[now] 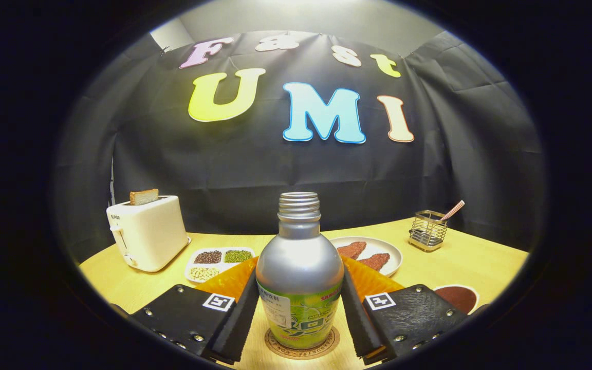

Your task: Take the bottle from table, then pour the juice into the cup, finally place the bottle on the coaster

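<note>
A silver bottle (299, 267) with a green label and no cap stands upright on a round cork coaster (302, 349). My gripper (300, 308) holds it between the two fingers (239, 318), one pressing each side of the bottle's lower body. Just behind the bottle an orange translucent cup (373, 280) shows on both sides of it, its middle hidden by the bottle.
On the wooden table (481, 262) a white toaster (147, 234) with a bread slice stands back left. A divided tray of beans (216, 261), a plate of brown pieces (378, 254), a wire basket (428, 230) and a small brown-filled dish (455, 297) lie around.
</note>
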`<state>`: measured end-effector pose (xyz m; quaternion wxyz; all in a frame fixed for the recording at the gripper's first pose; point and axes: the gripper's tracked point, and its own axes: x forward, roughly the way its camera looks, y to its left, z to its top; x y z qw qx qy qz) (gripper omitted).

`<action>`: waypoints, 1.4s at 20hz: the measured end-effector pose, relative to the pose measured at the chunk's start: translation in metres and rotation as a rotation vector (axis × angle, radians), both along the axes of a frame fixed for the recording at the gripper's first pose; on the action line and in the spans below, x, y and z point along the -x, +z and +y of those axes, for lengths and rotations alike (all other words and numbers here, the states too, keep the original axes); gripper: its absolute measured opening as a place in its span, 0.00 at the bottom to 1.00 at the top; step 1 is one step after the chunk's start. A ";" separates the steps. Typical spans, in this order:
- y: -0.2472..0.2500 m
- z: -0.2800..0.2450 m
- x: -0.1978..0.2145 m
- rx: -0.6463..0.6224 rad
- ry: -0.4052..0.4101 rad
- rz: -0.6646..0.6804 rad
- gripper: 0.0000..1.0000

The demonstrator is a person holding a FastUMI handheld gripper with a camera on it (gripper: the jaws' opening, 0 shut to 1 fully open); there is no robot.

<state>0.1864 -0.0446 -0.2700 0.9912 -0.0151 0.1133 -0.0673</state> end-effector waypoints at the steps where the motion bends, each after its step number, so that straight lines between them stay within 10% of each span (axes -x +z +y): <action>1: -0.002 0.000 0.000 -0.003 0.002 0.002 0.78; 14: 0.005 0.003 0.012 0.028 0.025 -0.015 0.86; 28: 0.215 0.031 0.104 0.047 0.107 -0.133 0.97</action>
